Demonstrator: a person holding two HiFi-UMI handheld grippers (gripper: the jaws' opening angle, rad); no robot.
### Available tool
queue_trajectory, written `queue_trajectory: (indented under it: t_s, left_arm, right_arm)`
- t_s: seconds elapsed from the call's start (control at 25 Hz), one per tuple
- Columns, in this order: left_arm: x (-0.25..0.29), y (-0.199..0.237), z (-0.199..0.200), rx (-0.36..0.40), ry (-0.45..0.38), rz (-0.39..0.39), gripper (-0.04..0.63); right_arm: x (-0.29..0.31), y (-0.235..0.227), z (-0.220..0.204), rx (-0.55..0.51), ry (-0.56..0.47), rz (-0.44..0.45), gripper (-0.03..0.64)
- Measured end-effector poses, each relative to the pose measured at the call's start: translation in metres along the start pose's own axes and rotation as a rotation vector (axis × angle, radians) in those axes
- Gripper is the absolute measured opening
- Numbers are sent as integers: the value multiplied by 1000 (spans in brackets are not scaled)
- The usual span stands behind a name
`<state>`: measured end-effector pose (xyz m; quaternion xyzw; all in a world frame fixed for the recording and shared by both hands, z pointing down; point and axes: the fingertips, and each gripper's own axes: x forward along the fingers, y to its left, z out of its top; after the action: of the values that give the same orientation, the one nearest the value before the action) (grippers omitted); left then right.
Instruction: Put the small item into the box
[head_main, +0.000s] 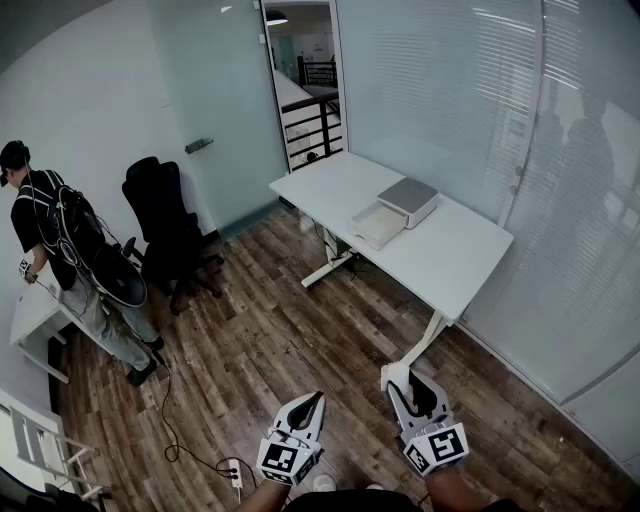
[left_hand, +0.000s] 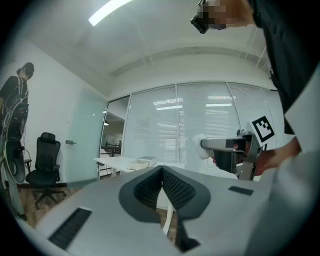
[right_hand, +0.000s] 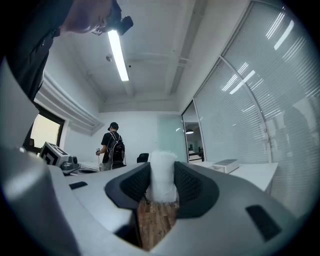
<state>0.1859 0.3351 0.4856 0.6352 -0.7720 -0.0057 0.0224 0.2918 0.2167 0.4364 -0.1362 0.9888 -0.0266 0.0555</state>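
Head view: one white table (head_main: 450, 262) carries one box (head_main: 378, 226), a shallow white tray lying open against its grey lid (head_main: 408, 199), near the edge along the blinds. What the tray holds cannot be made out. Two grippers hang over the wood floor, well apart from the table: the left gripper (head_main: 318, 399) and the right gripper (head_main: 398, 380), which has one small item (head_main: 391, 374) at its tip.

Left gripper view: its jaws are pressed together.

Right gripper view: its jaws pinch the small white item.
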Motion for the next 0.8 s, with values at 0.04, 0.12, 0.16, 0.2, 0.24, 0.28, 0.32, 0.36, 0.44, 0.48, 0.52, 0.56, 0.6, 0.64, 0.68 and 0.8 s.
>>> queue_trajectory:
  t_s: [0.04, 0.12, 0.16, 0.2, 0.24, 0.28, 0.32, 0.36, 0.44, 0.48, 0.52, 0.56, 0.6, 0.64, 0.68, 0.8]
  left_arm:
    - [1, -3, -1, 2, -1, -1, 14]
    - [3, -10, -3, 6, -3, -3, 14]
    - [3, -13, -4, 8, -3, -3, 14]
    - [2, -15, -5, 9, -3, -3, 14]
    - [1, -17, -5, 9, -3, -3, 14]
    - [-1, -19, -5, 11, -3, -2, 14]
    - [-4, -21, -4, 12, -5, -1, 14]
    - [-6, -22, -3, 12, -8, 1, 14]
    - [-9, -24, -2, 13, -14, 7, 14]
    - [-11, -23, -1, 14, -17, 7, 14]
    - [-12, -22, 0, 16, -19, 7, 14]
    - [-14, -19, 1, 19, -20, 7, 12]
    - [-16, -15, 3, 23, -22, 8, 14]
    - [-18, -11, 5, 26, -24, 10, 14]
    - [-21, -7, 7, 28, -26, 13, 14]
    - [-27, 4, 8, 20, -31, 20, 14]
  right_arm:
    - [-3, -1, -2, 0, 1, 3, 155]
    - [-8, -1, -5, -4, 0, 9, 156]
    - [-11, -1, -6, -9, -1, 14, 156]
    - [-13, 0, -5, -13, -2, 18, 155]
    - [-16, 1, -4, -14, -5, 21, 155]
    - [-18, 2, -3, -15, -6, 24, 155]
    - [-21, 4, -2, -15, -7, 26, 155]
    - [-24, 5, -2, -16, -7, 27, 155]
    - [-28, 7, -1, -12, -14, 29, 155]
    - [-28, 8, 0, -4, -22, 32, 156]
    - [-28, 10, 1, 7, -34, 36, 158]
    - [-27, 12, 3, 17, -46, 42, 160]
    - [-25, 16, 5, 24, -55, 49, 161]
    - [-23, 21, 7, 26, -61, 56, 161]
    - [-21, 26, 9, 23, -65, 62, 161]
    - [-15, 38, 11, 7, -67, 69, 161]
